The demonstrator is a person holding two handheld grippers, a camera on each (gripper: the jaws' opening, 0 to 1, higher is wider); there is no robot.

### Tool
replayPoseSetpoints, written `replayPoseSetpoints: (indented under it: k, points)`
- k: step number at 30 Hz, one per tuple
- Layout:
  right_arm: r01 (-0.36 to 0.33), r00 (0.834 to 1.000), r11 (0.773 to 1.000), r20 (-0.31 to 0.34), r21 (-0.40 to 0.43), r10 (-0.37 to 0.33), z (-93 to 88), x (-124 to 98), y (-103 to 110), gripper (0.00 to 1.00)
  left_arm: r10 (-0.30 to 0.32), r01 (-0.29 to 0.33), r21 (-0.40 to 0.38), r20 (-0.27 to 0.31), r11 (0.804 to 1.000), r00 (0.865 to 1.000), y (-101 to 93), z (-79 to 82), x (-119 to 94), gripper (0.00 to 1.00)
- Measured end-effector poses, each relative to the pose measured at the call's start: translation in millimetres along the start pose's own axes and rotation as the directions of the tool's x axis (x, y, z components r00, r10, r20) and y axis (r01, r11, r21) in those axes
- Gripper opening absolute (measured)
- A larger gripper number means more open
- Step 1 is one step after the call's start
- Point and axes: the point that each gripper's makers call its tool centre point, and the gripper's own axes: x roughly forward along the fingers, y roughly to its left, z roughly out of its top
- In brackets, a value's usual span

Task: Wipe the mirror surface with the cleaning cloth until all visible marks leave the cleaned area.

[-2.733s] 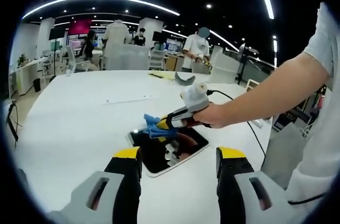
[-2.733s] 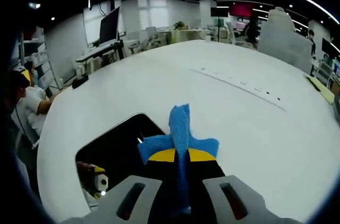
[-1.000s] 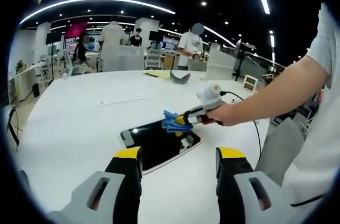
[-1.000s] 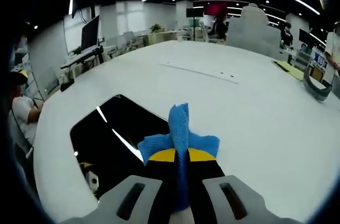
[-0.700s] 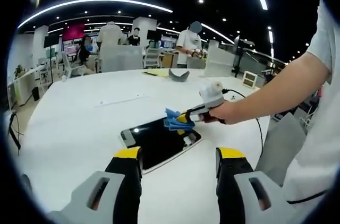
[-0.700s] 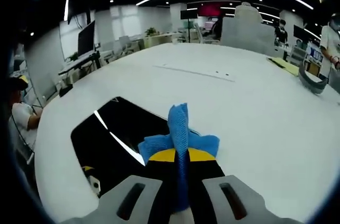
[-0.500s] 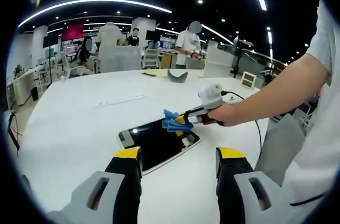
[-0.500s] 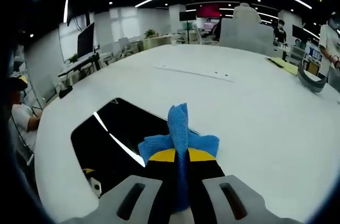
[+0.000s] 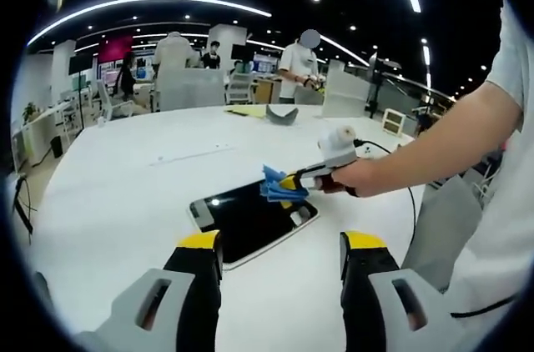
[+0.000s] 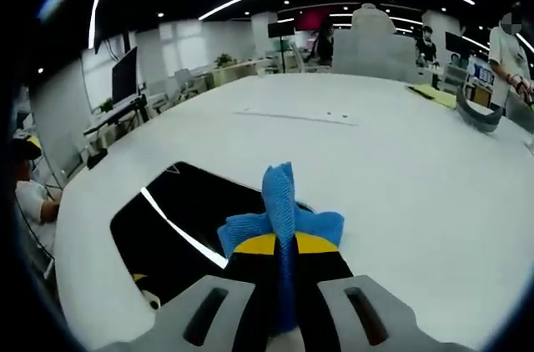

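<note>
In the left gripper view, the white worktop stretches wide and bare to the left and far side of the mirror, with a faint line of small marks across its far half. The mirror is a dark rectangular slab lying flat, its long axis running from far left to near right, and one long edge faces the left gripper, which hangs just near of it with its yellow-tipped jaws apart and nothing between them. At the mirror's far right corner, the right gripper comes in from the right, held in a person's hand, clamped on the blue cleaning cloth; the cloth seems to touch the glass at that edge, though contact is hard to judge. A cable trails right from the hand toward the worktop's rim.

In the right gripper view, the mirror lies left of the right gripper, its near edge passing under the jaws, which are closed on the cleaning cloth. The cloth stands up in a fold. To the right, the worktop is open out to a curved grey object at its far edge.
</note>
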Motion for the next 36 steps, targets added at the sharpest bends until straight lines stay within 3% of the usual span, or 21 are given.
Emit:
replayPoseSetpoints:
  k: [11,21,36]
  points:
    - [0.082,0.996,0.995,0.025,0.056,-0.084,-9.6,-13.7,4.8,0.01,-0.027,0.027,0.004,-0.001,1.0,1.0,-5.1,-2.7,4.9,0.55]
    - [0.084,0.996,0.992,0.022,0.09,-0.086,-8.9,-14.9,8.2,0.01,-0.038,0.038,0.0,0.006,0.999,0.999,-4.1,0.8,5.6,0.55]
    - [0.04,0.999,0.997,0.013,0.067,-0.041,-6.4,-10.8,22.5,0.01,-0.042,0.042,-0.005,0.002,0.999,0.999,0.1,-2.6,2.2,0.55]
